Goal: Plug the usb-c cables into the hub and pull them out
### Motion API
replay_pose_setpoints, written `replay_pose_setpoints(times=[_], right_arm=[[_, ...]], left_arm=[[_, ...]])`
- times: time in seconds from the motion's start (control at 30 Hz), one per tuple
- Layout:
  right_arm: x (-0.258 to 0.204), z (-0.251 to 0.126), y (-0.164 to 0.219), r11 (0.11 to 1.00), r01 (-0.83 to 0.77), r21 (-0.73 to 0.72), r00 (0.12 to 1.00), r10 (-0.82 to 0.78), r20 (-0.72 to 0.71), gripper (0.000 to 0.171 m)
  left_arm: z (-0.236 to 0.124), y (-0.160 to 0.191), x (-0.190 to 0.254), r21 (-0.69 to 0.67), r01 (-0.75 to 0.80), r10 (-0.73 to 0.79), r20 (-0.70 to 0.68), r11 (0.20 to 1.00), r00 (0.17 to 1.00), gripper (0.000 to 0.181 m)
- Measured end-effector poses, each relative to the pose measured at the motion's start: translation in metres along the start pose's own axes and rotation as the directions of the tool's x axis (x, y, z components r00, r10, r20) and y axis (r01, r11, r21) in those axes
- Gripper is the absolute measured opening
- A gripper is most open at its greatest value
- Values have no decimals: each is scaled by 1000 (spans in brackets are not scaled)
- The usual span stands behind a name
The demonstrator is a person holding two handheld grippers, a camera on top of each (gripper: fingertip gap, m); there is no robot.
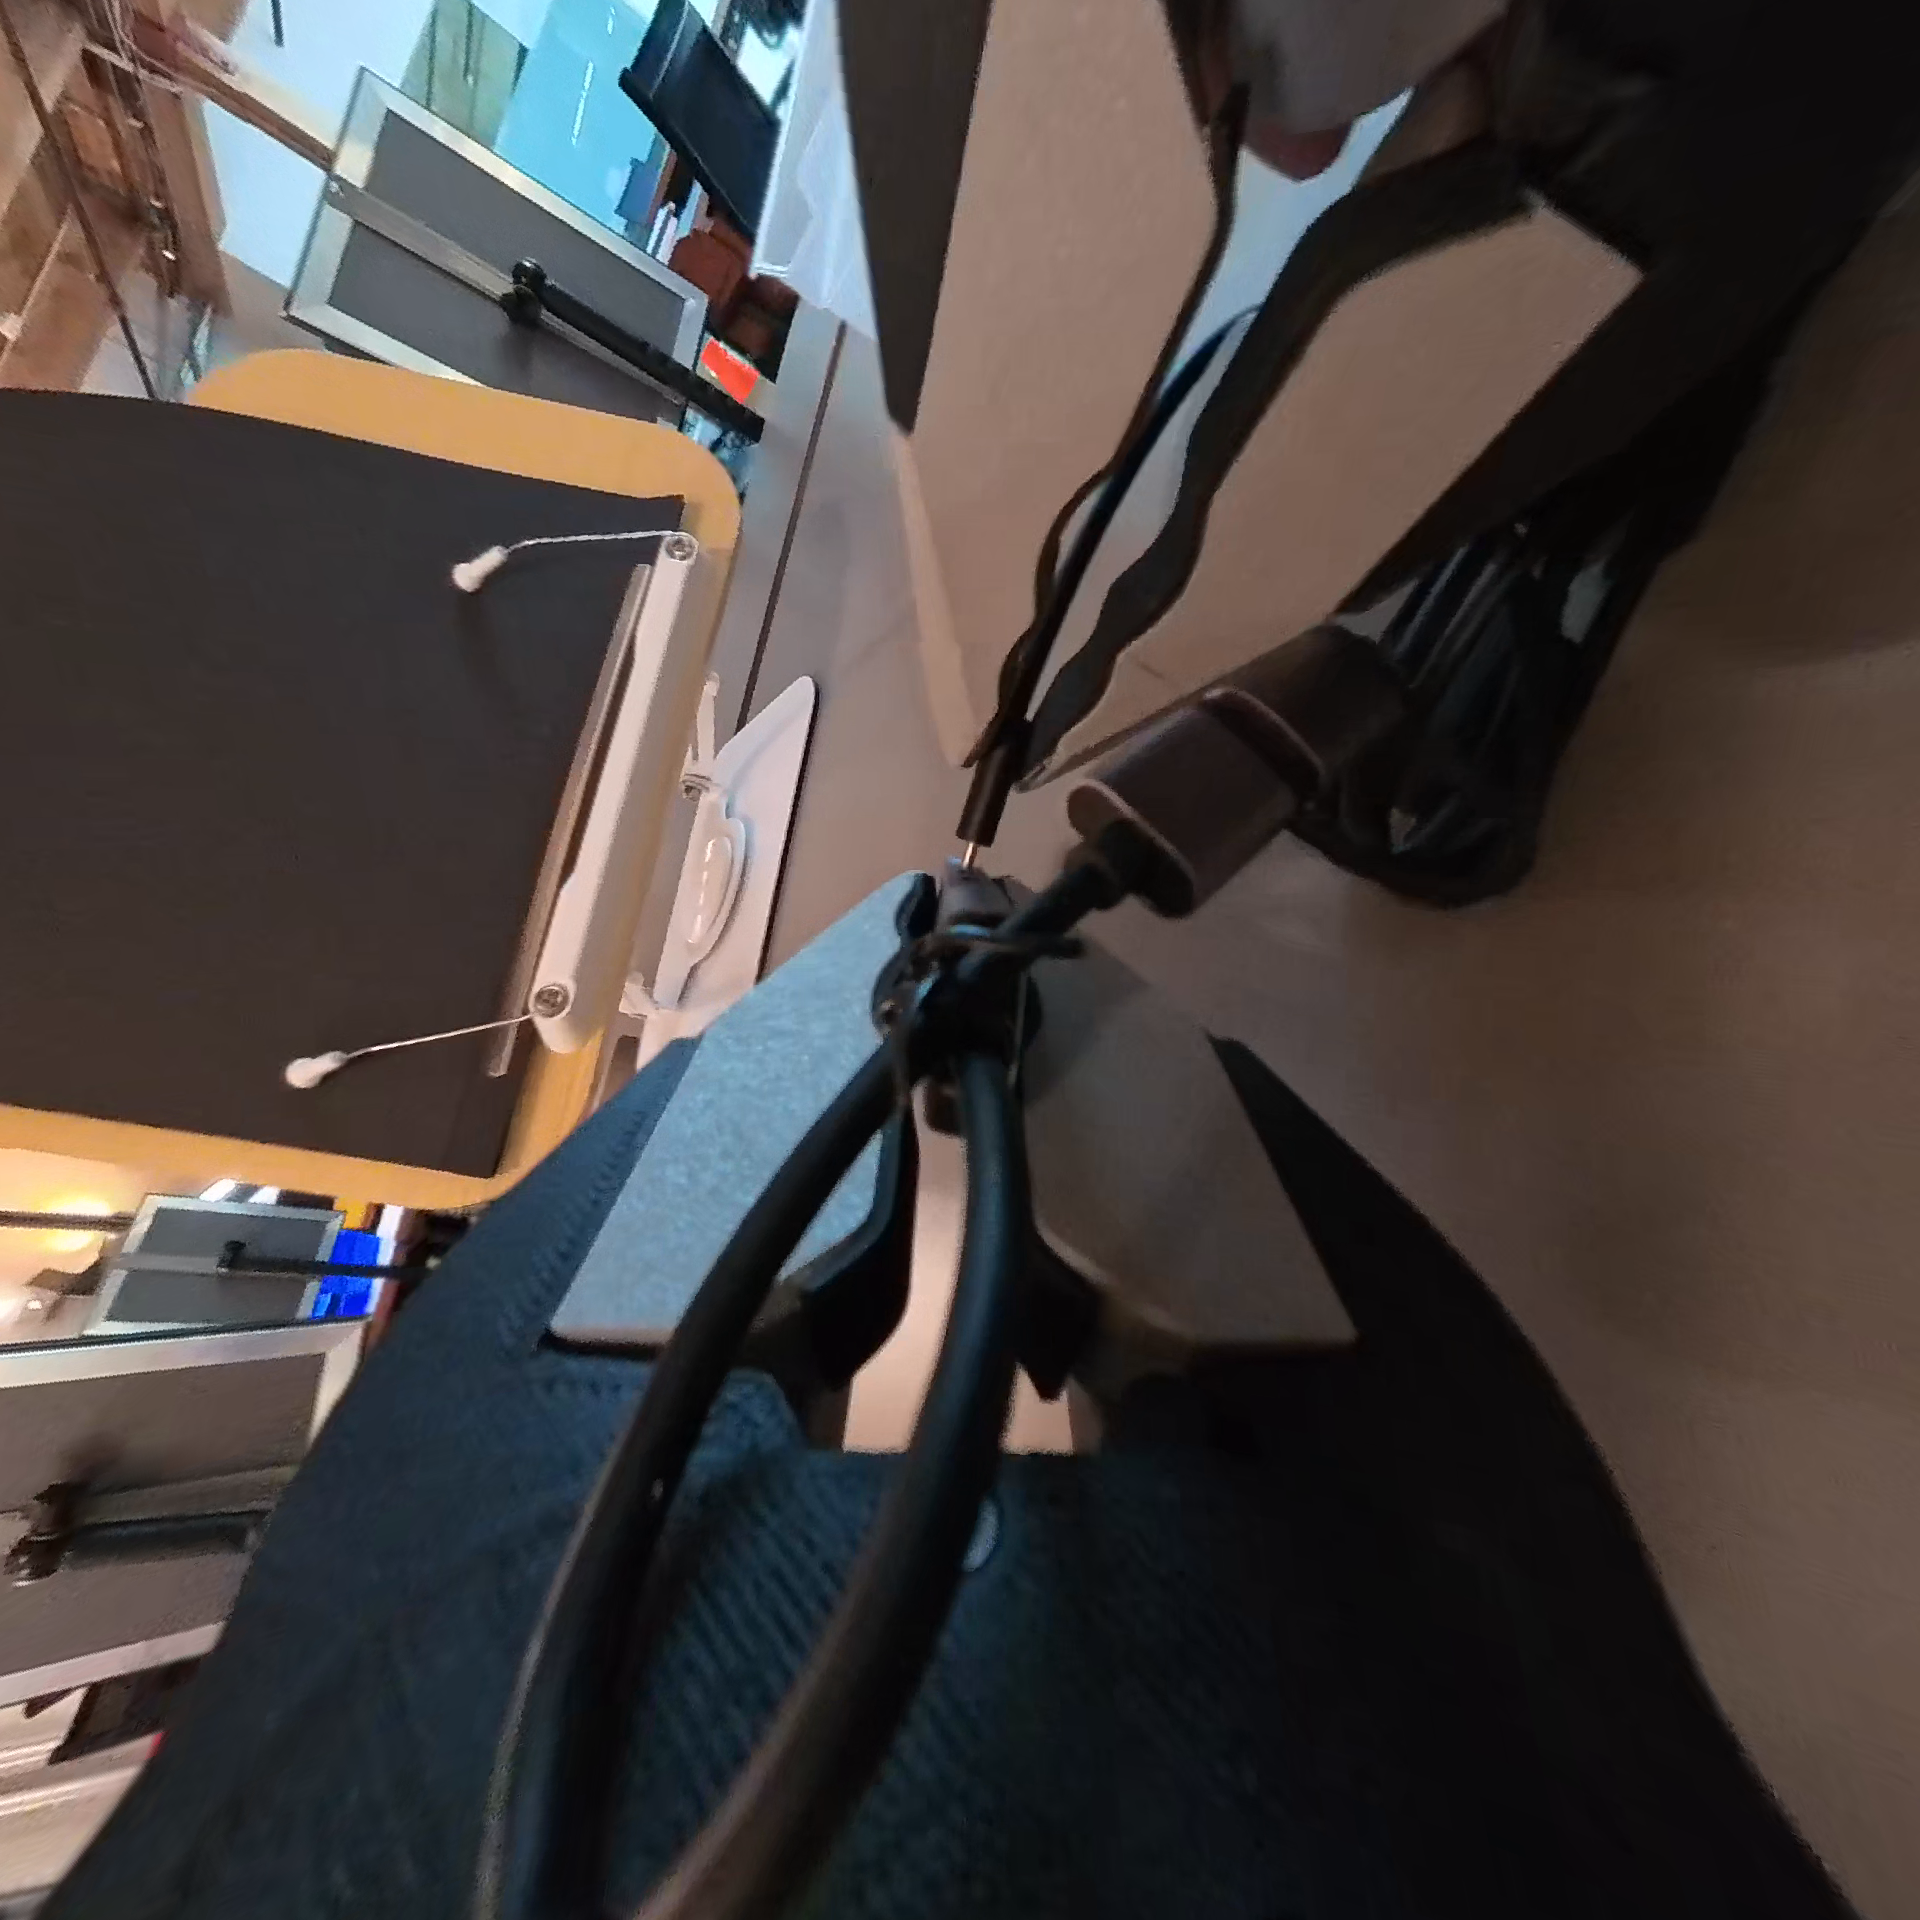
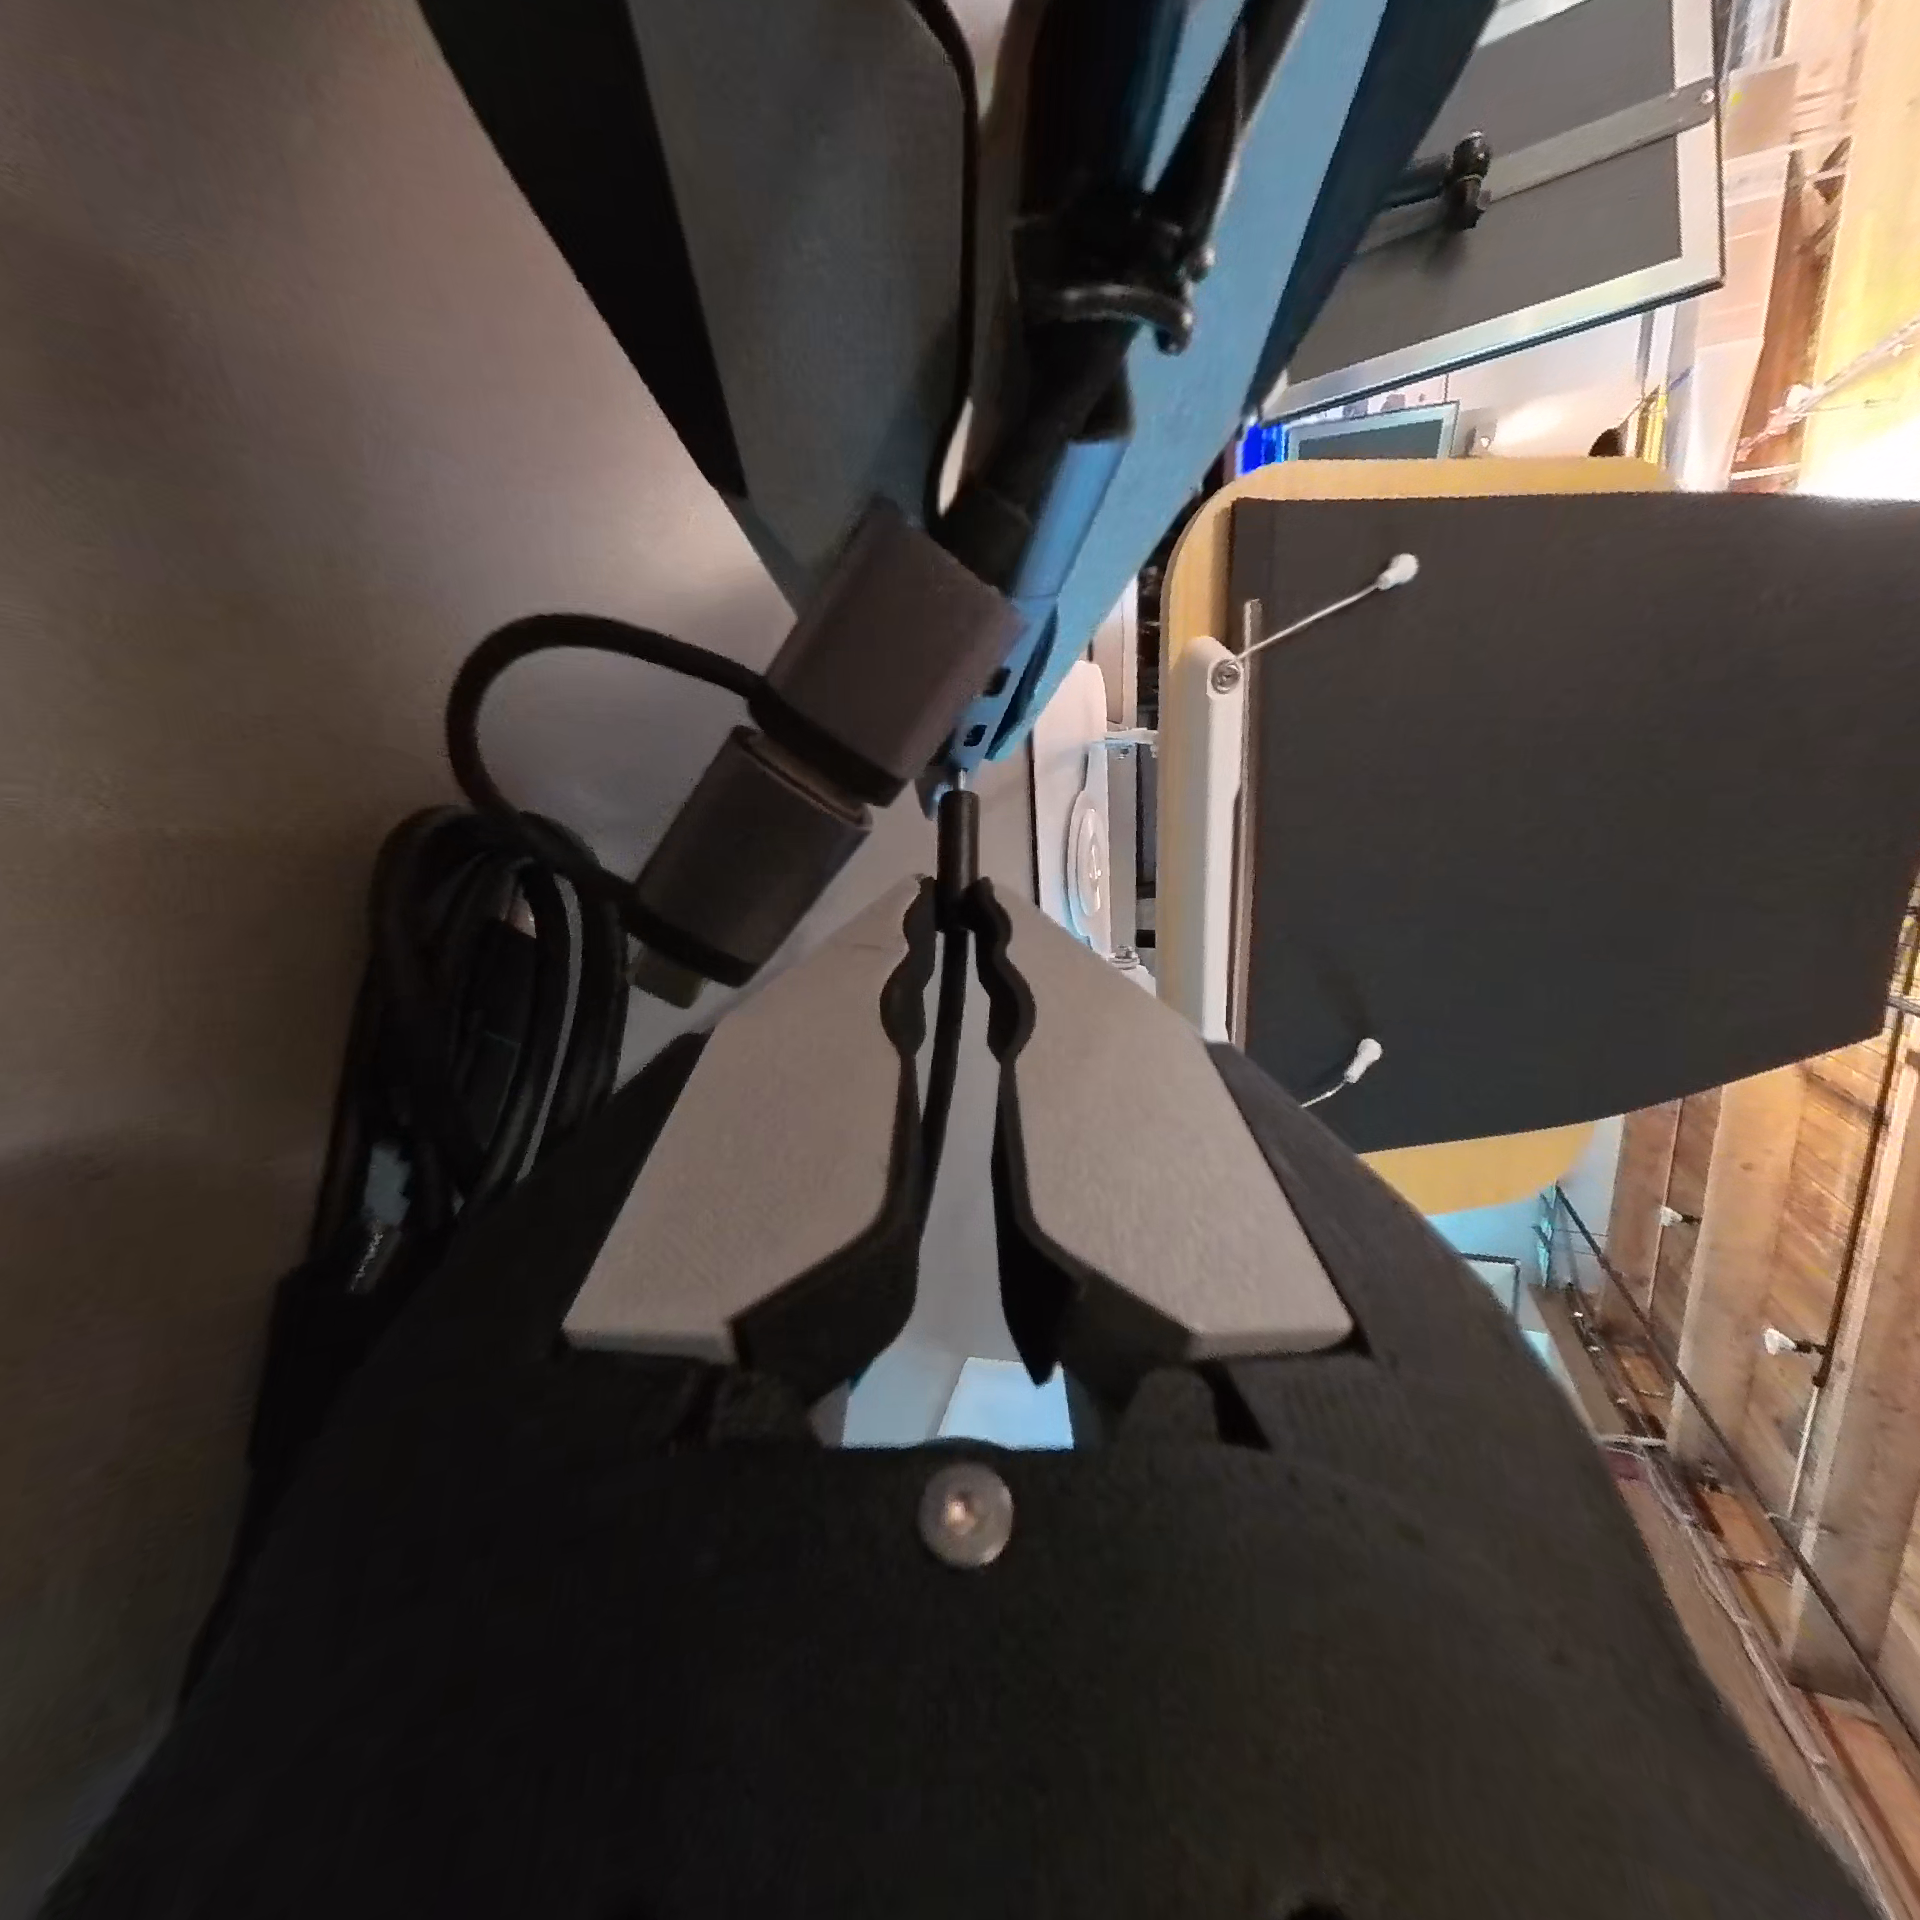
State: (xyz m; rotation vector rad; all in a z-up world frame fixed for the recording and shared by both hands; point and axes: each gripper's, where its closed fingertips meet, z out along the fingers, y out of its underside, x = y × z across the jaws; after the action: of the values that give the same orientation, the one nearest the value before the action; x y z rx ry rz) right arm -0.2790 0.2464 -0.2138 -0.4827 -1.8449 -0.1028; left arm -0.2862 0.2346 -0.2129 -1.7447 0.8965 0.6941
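Note:
My left gripper (image 1: 966,914) is shut on the thin hub (image 1: 964,891), which shows edge-on at its fingertips with a black cable (image 1: 977,1195) looping back between the fingers. My right gripper (image 2: 951,894) is shut on a black usb-c cable just behind its plug (image 2: 956,831). The plug's metal tip meets the hub's port edge (image 2: 982,727); how far it is in I cannot tell. In the left wrist view the plug (image 1: 982,810) points down at the hub from the right gripper (image 1: 1003,727). A grey two-part adapter block (image 1: 1195,790) (image 2: 883,644) hangs beside the hub.
A bundle of coiled black cables (image 1: 1455,831) (image 2: 457,987) lies on the beige table (image 1: 1558,1195) beside the adapter. A black panel on a yellow-edged board with a white bracket (image 1: 312,779) (image 2: 1558,831) stands beyond the grippers. Framed panels and shelving are farther back. My left and right fingertips are right by each other.

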Motion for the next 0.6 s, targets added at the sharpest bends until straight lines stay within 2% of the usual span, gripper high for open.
replay_pose_setpoints(times=[0.13, 0.3, 0.4, 0.6], right_arm=[[-1, -2, -2, 1000, -1, 2, 1000, 1, -9, 3], [-4, -2, -3, 999, -23, 28, 999, 23, 24, 4], [-1, -1, -2, 999, -8, 34, 1000, 8, 3, 5], [5, -6, -10, 988, -106, 110, 994, 103, 32, 5]], left_arm=[[-2, -3, 2, 4, 2, -2, -7, 1000, 1000, 7], [-8, -30, 9, 133, 42, -36, -47, 990, 998, 6], [-6, -28, 7, 142, 36, -29, -51, 989, 998, 6], [-17, -27, -1, 221, 125, -110, -79, 967, 991, 7]])
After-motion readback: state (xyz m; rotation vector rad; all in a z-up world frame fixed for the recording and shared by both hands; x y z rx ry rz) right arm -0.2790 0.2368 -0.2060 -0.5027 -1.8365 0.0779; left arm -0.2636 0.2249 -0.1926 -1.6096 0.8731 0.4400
